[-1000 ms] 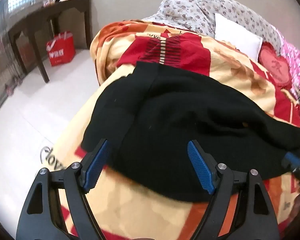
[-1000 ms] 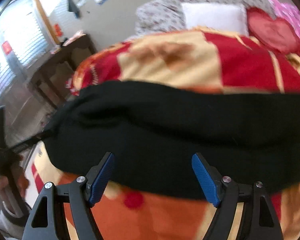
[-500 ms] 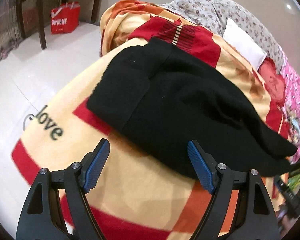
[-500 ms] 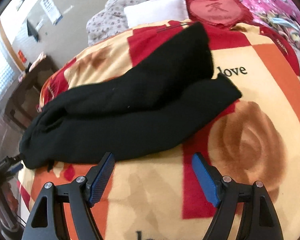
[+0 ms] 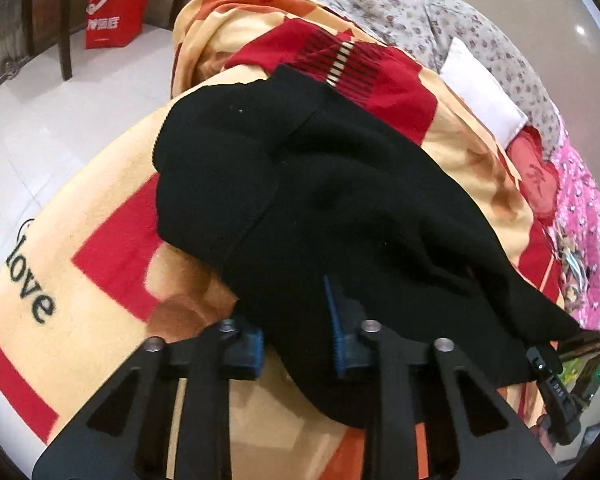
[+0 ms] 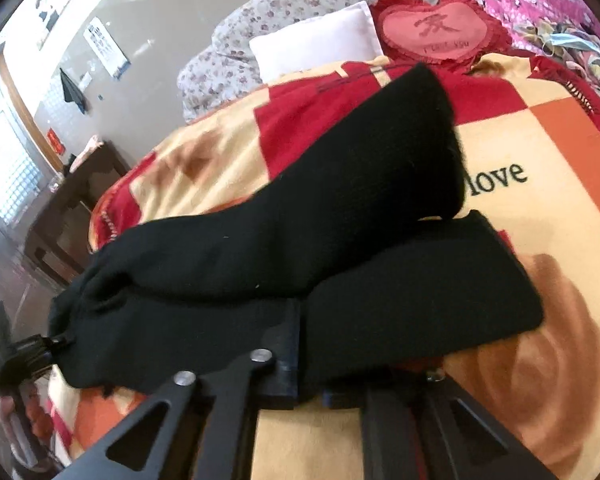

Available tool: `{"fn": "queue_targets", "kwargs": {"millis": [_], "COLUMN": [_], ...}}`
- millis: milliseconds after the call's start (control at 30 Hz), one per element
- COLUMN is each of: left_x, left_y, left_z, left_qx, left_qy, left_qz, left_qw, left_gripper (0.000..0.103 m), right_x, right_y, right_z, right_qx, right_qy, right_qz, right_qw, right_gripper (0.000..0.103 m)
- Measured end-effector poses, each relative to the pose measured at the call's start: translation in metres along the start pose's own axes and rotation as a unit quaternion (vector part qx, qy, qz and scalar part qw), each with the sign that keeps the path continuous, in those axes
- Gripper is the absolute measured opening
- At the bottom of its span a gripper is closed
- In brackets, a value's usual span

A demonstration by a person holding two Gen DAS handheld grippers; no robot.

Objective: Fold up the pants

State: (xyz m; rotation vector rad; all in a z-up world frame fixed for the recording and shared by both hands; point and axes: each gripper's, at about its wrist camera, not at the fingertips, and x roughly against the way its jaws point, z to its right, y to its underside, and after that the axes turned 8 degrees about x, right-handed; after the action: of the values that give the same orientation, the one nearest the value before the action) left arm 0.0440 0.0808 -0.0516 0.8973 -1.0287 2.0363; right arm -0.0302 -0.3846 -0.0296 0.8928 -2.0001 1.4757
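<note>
Black knit pants [image 5: 320, 200] lie on a red, orange and cream blanket [image 5: 100, 280] on a bed. In the left wrist view my left gripper [image 5: 298, 344] is shut on the near edge of the pants' wide waist end. In the right wrist view the two legs [image 6: 340, 220] stretch to the upper right, one lying over the other. My right gripper [image 6: 312, 380] is shut on the near edge of the lower leg [image 6: 420, 292]; cloth covers its right finger. The other gripper shows at the far left [image 6: 32, 354] holding the waist end.
Floral pillows [image 5: 440, 12], a white pillow [image 6: 316, 44] and a red heart cushion [image 6: 440, 28] lie at the bed's head. Pink bedding [image 5: 588, 220] runs along the right. A dark wooden table [image 6: 72, 200] and a red bag [image 5: 114, 14] stand on the white floor beside the bed.
Both grippers were open and hovering short of the pants; they have moved in to the near edge and shut on the cloth.
</note>
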Motion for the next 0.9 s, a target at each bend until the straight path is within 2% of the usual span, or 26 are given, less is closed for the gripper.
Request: {"fn": "queue_targets", "kwargs": {"millis": [167,300,367,433,500,567,633,700,767,833,900], "left_x": [0.028,0.049,0.046,0.037,0.025,0.025,0.032,0.039,0.047,0.054,0.058], "left_y": [0.000,0.007,0.012,0.017,0.023,0.024,0.023,0.024,0.025,0.025,0.022], "left_z": [0.005,0.003,-0.004,-0.011,-0.019,-0.026,-0.032,-0.031,-0.033,-0.038,-0.044], "left_qx": [-0.027,-0.052,-0.057,-0.060,-0.063,-0.061,-0.062,-0.071,-0.076,-0.072,-0.065], "left_qy": [0.027,0.031,0.020,-0.002,-0.017,-0.014,-0.009,-0.017,-0.020,-0.021,-0.027], "left_qz": [0.008,0.011,0.003,-0.005,-0.024,-0.031,-0.031,-0.026,-0.021,-0.017,-0.010], "left_qw": [0.9992,0.9981,0.9982,0.9982,0.9976,0.9976,0.9976,0.9970,0.9967,0.9970,0.9975], "left_gripper": [0.014,0.014,0.014,0.014,0.014,0.015,0.016,0.018,0.019,0.019,0.019], "right_x": [0.043,0.076,0.077,0.064,0.058,0.064,0.084,0.104,0.121,0.134,0.131], "right_y": [0.003,0.015,0.025,0.041,0.052,0.058,0.062,0.060,0.053,0.047,0.038], "right_z": [-0.016,-0.024,-0.021,-0.018,-0.018,-0.013,-0.001,0.013,0.019,0.016,0.002], "right_qx": [0.030,0.047,0.046,0.054,0.067,0.077,0.073,0.061,0.047,0.037,0.055], "right_qy": [-0.007,-0.005,-0.004,0.007,0.032,0.051,0.081,0.118,0.137,0.117,0.088], "right_qz": [0.019,0.021,0.002,-0.047,-0.081,-0.096,-0.093,-0.084,-0.061,-0.026,-0.012], "right_qw": [0.999,0.999,0.999,0.997,0.994,0.991,0.990,0.988,0.988,0.992,0.995], "right_gripper": [0.005,0.005,0.005,0.007,0.013,0.022,0.031,0.032,0.032,0.032,0.032]}}
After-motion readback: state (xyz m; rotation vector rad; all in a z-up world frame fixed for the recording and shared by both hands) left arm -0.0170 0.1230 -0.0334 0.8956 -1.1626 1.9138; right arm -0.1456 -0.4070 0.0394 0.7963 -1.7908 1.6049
